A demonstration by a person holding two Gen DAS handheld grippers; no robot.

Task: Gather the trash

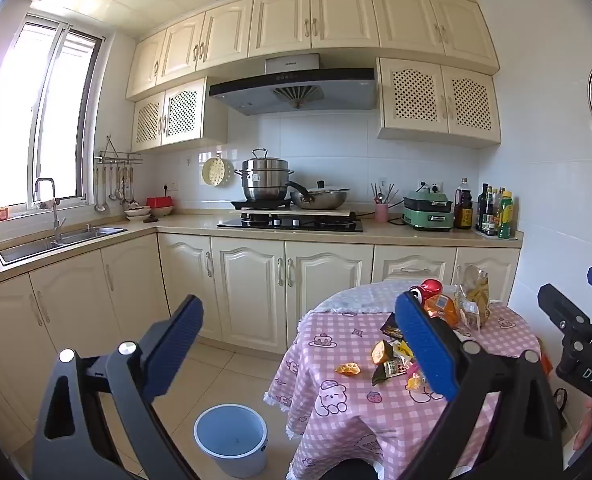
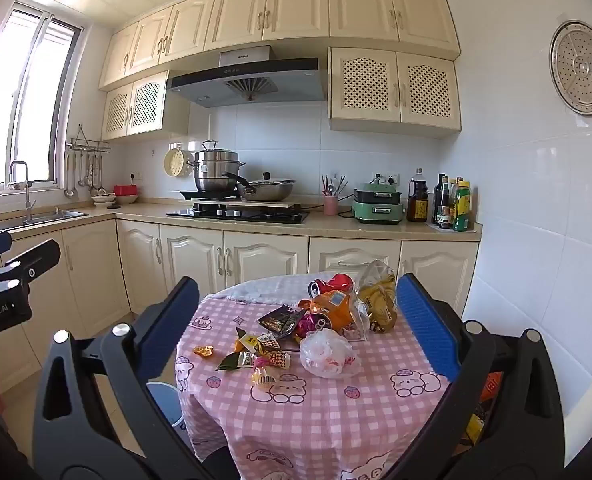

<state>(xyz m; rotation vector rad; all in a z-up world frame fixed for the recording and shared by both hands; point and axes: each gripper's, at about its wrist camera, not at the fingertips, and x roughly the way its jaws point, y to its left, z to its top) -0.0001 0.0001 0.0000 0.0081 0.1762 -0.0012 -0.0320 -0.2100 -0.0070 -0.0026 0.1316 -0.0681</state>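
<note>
Blue-padded jaws of the right gripper [image 2: 296, 320] spread wide and empty, framing a round table [image 2: 376, 432] under a pink checked cloth, in a cream-cabinet kitchen. Heaped mid-table, the trash: a red can [image 2: 334, 283] on its side at the far edge, mouth turned left, long axis running left to right; an orange can [image 2: 330, 312] just nearer, end-on toward the camera; a clear snack bag [image 2: 378, 300] standing to their right; a crumpled white plastic bag [image 2: 328, 354] nearest of the heap; small sweet wrappers [image 2: 256, 350] strewn to its left, one orange scrap [image 2: 203, 351] lying apart at the left.

Left gripper [image 1: 300, 348], likewise wide and holding nothing, raised left of the table, its right pad masking part of the pile. Below it on the floor, close beside the table's left side, a pale blue bucket [image 1: 232, 440], upright, mouth open, apparently empty.

Key relation, by judgement: heap straight ahead of the right gripper and below it; bucket down and to the left, under the left gripper. Right hand better placed for a first pick, likely the white bag, then a carry left and down across the table edge.
</note>
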